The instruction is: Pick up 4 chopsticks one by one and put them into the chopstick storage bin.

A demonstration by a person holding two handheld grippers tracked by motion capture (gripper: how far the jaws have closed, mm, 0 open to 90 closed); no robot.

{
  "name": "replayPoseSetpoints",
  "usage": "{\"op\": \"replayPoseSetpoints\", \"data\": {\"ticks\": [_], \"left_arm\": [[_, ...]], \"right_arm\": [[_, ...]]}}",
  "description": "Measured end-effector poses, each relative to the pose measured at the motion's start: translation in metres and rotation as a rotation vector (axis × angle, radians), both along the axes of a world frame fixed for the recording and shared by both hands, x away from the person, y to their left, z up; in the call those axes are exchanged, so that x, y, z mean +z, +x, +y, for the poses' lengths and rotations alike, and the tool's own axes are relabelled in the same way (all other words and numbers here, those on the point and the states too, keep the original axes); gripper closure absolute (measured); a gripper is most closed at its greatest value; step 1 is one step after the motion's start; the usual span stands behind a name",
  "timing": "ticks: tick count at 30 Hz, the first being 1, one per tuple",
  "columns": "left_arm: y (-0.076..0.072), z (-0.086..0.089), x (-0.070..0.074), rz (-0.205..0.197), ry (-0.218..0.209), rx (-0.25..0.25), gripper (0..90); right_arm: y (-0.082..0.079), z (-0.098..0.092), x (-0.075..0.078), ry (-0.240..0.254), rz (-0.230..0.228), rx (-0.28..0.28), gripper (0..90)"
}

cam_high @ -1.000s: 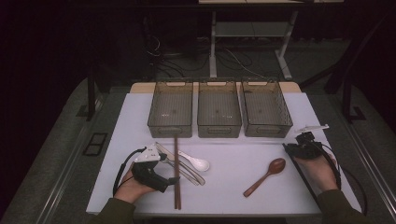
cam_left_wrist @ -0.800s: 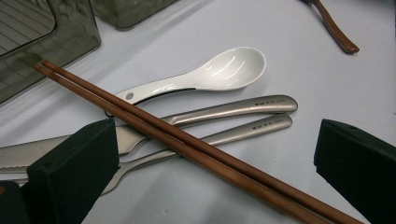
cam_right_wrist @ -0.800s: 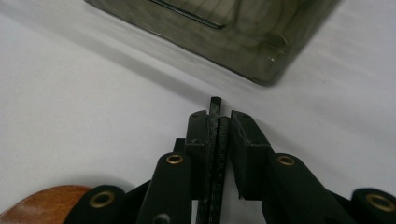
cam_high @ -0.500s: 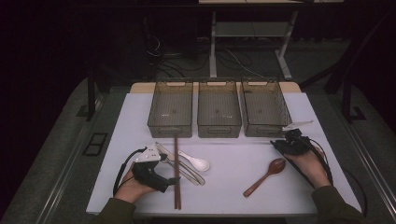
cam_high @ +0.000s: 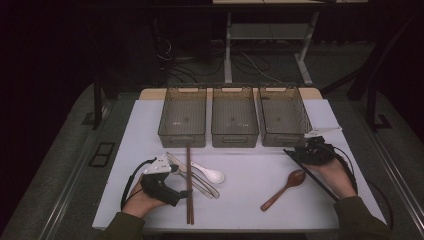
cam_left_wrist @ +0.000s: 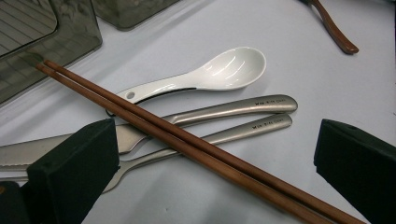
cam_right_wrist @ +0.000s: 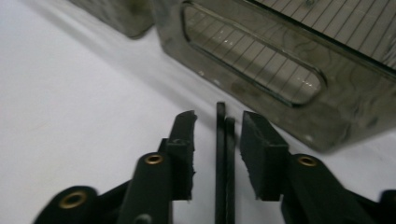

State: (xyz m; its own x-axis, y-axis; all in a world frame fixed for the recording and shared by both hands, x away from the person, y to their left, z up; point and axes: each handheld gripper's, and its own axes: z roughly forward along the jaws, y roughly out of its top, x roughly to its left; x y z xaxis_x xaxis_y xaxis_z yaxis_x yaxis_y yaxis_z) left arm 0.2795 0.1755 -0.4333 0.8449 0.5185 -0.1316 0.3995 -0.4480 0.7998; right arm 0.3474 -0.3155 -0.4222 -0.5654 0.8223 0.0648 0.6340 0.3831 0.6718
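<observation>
Straddling a pair of black chopsticks [cam_right_wrist: 225,163], the right gripper [cam_right_wrist: 217,154] stands with its jaws narrowly apart; they have just been opening, and a gap shows on either side of the sticks, so the pads do not press on them. In the high view these black chopsticks [cam_high: 311,174] lie on the white desk [cam_high: 245,210] at its right, running from just before the rightmost of three smoky plastic bins [cam_high: 283,116] back under the right hand, with a wooden spoon [cam_high: 283,189] just beside them. The left gripper [cam_high: 172,182] rests at the desk's left with its jaws wide, and nothing is clamped between them. In the left gripper view a pair of brown chopsticks [cam_left_wrist: 187,144] crosses diagonally over two steel utensil handles [cam_left_wrist: 243,116], with a white ceramic spoon [cam_left_wrist: 210,74] lying just beyond them.
</observation>
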Motion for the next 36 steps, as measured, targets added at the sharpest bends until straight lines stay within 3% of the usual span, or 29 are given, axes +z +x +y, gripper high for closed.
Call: {"op": "replayPoseSetpoints", "data": {"ticks": [4,8,16,24,36], "left_arm": [[0.000,0.000,0.000,-0.001,-0.004,0.000,0.0],[-0.001,0.000,0.001,-0.001,-0.005,0.000,0.0],[-0.001,0.000,0.000,0.000,-0.009,0.001,0.0],[-0.001,0.000,0.000,0.001,-0.007,0.001,0.0],[-0.001,0.000,0.000,0.001,-0.007,0.001,0.0]], "right_arm": [[-0.018,-0.011,0.007,0.013,-0.005,0.012,62.6],[-0.035,-0.021,0.008,0.002,0.001,0.017,72.0],[-0.062,-0.046,-0.005,-0.046,0.046,0.004,84.0],[-0.070,-0.055,-0.012,-0.050,0.080,0.006,83.7],[-0.068,-0.057,-0.015,-0.076,0.081,0.011,83.7]]}}
